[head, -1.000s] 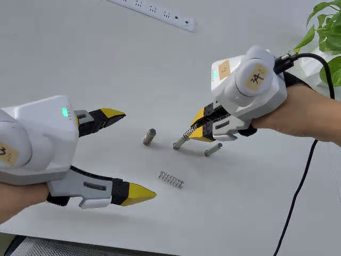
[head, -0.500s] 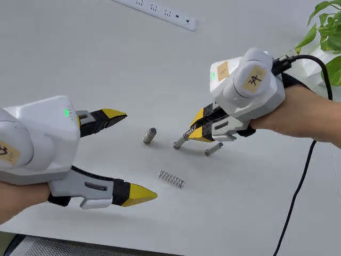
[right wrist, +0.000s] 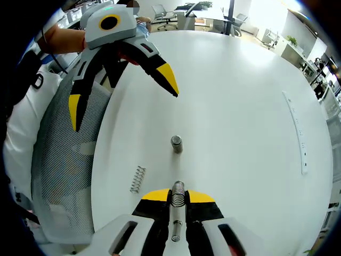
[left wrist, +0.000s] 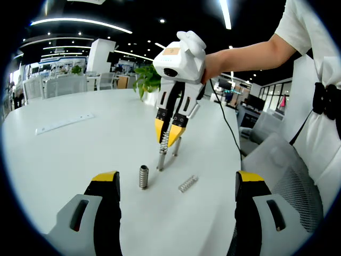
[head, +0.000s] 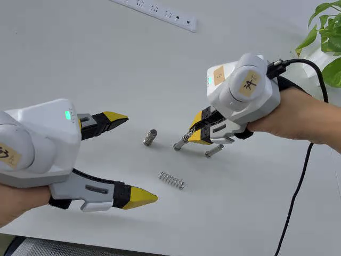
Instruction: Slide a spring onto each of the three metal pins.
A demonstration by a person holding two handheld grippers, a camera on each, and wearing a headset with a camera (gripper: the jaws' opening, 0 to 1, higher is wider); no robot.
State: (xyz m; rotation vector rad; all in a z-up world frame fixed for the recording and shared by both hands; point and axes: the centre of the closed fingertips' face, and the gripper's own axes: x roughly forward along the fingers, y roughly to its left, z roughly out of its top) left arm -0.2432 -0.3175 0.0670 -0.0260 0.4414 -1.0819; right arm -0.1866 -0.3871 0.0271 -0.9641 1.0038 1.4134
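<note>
The left gripper (head: 139, 158) and right gripper (head: 196, 132) are white, with black jaws tipped yellow, a green light and a tan sticker each. The held spring (right wrist: 178, 193), loose spring (head: 171, 180) and pins (head: 213, 151) are silver-grey. The table (head: 106, 58) is plain white, the cable (head: 298, 192) black, and the plant (head: 327, 24) green.
</note>
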